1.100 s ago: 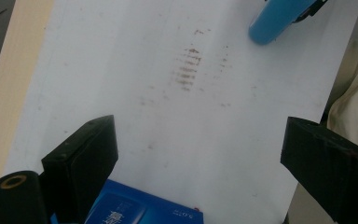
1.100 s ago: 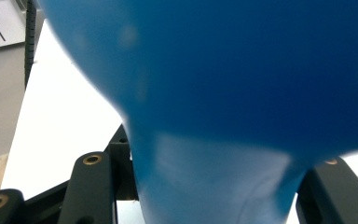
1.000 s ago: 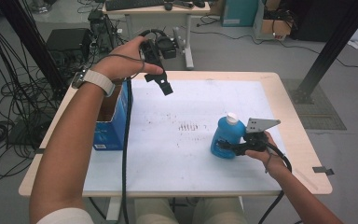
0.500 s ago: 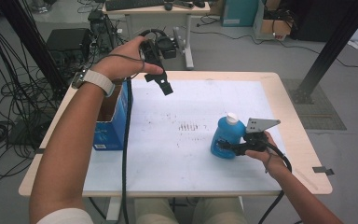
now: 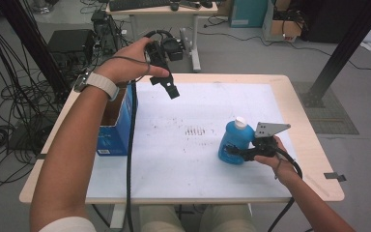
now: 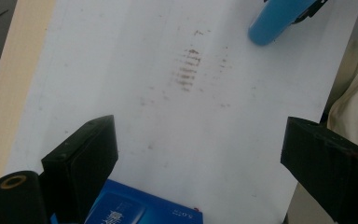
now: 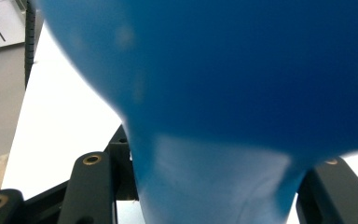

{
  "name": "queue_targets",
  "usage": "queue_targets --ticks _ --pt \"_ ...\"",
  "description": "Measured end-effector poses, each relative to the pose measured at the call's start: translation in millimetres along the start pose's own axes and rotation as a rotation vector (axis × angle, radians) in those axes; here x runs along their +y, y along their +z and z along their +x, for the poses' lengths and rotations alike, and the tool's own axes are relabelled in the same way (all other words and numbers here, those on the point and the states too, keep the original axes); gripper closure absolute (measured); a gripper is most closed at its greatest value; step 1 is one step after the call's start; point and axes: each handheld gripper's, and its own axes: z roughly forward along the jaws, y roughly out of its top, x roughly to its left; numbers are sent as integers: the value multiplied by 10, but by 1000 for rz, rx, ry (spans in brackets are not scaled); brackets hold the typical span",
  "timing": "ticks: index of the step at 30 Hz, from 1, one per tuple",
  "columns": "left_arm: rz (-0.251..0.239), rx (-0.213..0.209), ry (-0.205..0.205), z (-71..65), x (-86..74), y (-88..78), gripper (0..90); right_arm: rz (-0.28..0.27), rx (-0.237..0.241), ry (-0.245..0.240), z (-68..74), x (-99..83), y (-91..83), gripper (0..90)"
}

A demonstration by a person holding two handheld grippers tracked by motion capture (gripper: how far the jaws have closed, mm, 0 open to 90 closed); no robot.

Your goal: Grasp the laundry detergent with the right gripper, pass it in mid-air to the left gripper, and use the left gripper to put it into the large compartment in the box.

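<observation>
Right, status at that frame. My right gripper (image 5: 236, 152) was clamped on the blue plastic bottle with the white cap (image 5: 234, 141); in the high view the jaws wrapped the lower body from the near-right side, and the bottle stood upright on the white mat (image 5: 198, 159) in its right half, near the right edge. In the right gripper view the blue bottle (image 7: 223, 93) sat hard between the two black jaws, blurred from being so close, so I couldn't read any label. The grey three-cornered plate (image 5: 269, 128) sat just above that hand.

My left gripper (image 5: 166, 86) was held up in the air over the far-left part of the light wooden table (image 5: 314, 145), tilted down toward the mat, jaws spread wide with nothing between them. The left gripper view looked down through the gap at the mat, with a patch of brownish smudges (image 6: 189, 70) about mid-mat and the bottle's base (image 6: 275, 21) at the top edge, well apart from those jaws.

An open blue cardboard box (image 5: 121, 121) stood at the left edge of the mat, just below the left hand (image 5: 130, 63); its printed blue face (image 6: 140, 207) showed between the left jaws at the bottom of that view. Box and bottle were well apart, smudges between them. A black cable (image 5: 129, 159) hung down from the left gripper past the box.
</observation>
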Motion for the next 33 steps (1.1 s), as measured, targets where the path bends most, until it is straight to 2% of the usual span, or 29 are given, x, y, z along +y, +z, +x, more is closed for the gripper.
queue_targets --ticks 1,2,6,9,11,12,14,16,17,18,19,20,27,33 --pt "1 0 2 1 1 -2 113 7 -2 9 7 3 -4 433" --pt "0 -1 0 0 1 -1 112 -10 7 -22 -18 2 10 433" --pt "-1 0 3 0 1 -3 112 4 -2 8 6 2 -2 433" --pt "-23 -6 -3 1 -8 16 112 4 -1 5 3 3 -1 433" --pt "-23 -6 -5 4 -8 18 112 -2 1 -2 -3 0 2 433" --pt "3 -4 -1 6 2 -1 113 -2 1 -3 -3 0 2 433" --pt "-23 -6 -6 5 -5 24 113 -1 1 1 -1 -1 1 433" --pt "-12 -4 -2 6 2 20 113 4 2 5 1 2 -1 432" --pt "-21 -6 -4 6 0 27 113 -2 3 -1 -4 1 4 433" --pt "5 -4 0 8 11 6 113 -9 4 -17 -16 1 10 433" --pt "6 -4 0 8 12 7 113 -9 8 -21 -20 2 12 432" --pt "-19 -5 -3 5 5 27 113 -6 5 -13 -14 1 8 432" --pt "-15 -7 -5 0 10 23 112 -15 8 -28 -25 2 14 432" --pt "-20 -6 -2 6 11 29 112 -6 3 -6 -9 1 8 431"
